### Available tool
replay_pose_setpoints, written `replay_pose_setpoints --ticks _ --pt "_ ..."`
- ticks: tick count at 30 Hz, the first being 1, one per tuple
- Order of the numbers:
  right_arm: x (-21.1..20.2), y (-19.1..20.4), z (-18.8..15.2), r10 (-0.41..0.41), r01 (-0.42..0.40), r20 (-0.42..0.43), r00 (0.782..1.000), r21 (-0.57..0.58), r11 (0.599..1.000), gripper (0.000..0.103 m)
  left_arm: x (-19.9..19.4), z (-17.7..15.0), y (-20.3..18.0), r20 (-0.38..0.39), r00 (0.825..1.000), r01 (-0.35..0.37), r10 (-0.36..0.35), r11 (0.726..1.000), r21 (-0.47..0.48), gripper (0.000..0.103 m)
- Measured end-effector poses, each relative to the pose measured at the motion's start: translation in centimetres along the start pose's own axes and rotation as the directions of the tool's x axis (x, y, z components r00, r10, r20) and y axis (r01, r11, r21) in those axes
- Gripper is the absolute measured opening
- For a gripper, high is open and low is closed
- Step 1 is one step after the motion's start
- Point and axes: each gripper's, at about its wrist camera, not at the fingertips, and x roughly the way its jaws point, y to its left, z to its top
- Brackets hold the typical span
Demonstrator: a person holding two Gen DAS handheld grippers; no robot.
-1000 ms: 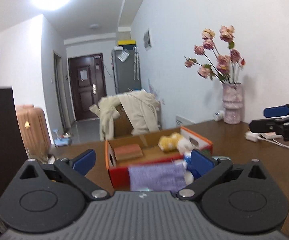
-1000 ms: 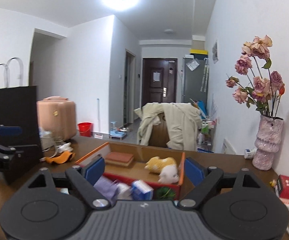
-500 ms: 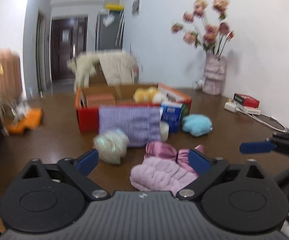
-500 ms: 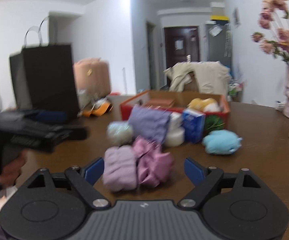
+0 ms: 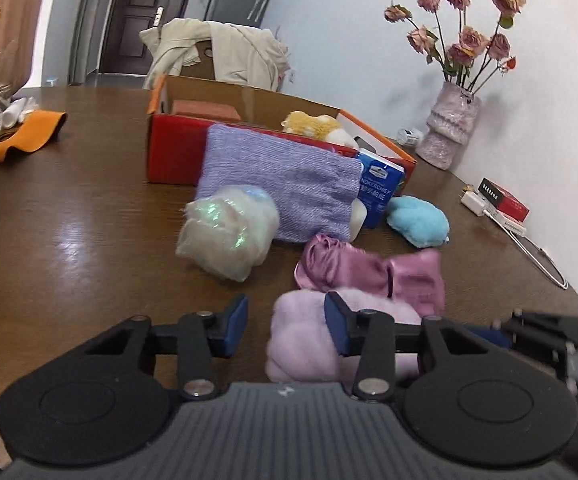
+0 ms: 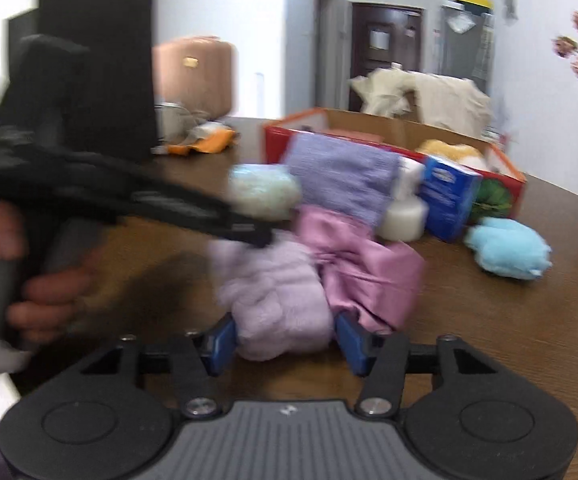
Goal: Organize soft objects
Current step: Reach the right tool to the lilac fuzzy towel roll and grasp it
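Observation:
A fluffy lilac cloth (image 5: pixel 309 336) (image 6: pixel 277 300) lies on the brown table (image 5: pixel 69 240) beside a pink satin bow (image 5: pixel 369 272) (image 6: pixel 361 264). My left gripper (image 5: pixel 285 324) is open, low over the table, its right finger over the lilac cloth. My right gripper (image 6: pixel 285 340) is open with the lilac cloth between its fingers. Behind lie a whitish iridescent puff (image 5: pixel 229 232) (image 6: pixel 265 192), a purple woven cloth (image 5: pixel 281 192) (image 6: pixel 345 176), a blue plush (image 5: pixel 417 220) (image 6: pixel 509 252) and a red cardboard box (image 5: pixel 177 152) (image 6: pixel 505 184) holding a yellow plush (image 5: pixel 313 124).
A blue tissue pack (image 5: pixel 377 192) (image 6: pixel 449 196) and a white roll (image 6: pixel 403 216) lean by the box. A vase of roses (image 5: pixel 449 124), a red packet (image 5: pixel 505 200) and a white cable (image 5: pixel 537 252) are at right. An orange cloth (image 5: pixel 21 136) and black bag (image 6: pixel 97 72) are at left.
Both grippers have tilted down and come low toward the soft things on the table. Both have narrowed their opening, and the right one now has the lilac cloth between its fingers.

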Motion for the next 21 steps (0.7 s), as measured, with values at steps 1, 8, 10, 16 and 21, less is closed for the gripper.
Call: replay_pose_setpoints --ticks 1,8,10,16,21 --pt "0.0 -0.5 0.2 -0.017 0.017 -0.004 1.0 0.016 1.0 0.053 -0.5 -0.2 0.1 0.006 1.0 -0.005 0.005 1.0 -0.005 0.043" --pt "-2.3 -3.4 1.6 0.117 -0.124 0.052 0.992 0.167 0.978 0.057 -3.5 0.7 0.1 0.064 0.998 -0.01 0.014 0.998 -0.059 0.059" --pt "-1.6 -4.3 2.0 0.156 -0.167 0.064 0.986 0.251 0.953 0.056 -3.3 0.7 -0.2 0.057 0.998 0.004 -0.001 0.998 -0.056 0.059" --pt "2.0 -5.3 2.0 0.188 -0.19 0.043 0.981 0.389 0.902 0.047 -1.4 -0.6 -0.3 -0.037 0.999 0.008 -0.011 0.997 -0.076 0.055" --pt "3.6 -6.2 1.0 0.243 -0.228 0.034 0.97 0.492 0.84 0.032 -1.1 -0.8 -0.4 -0.041 0.998 0.049 -0.053 0.995 -0.083 0.032"
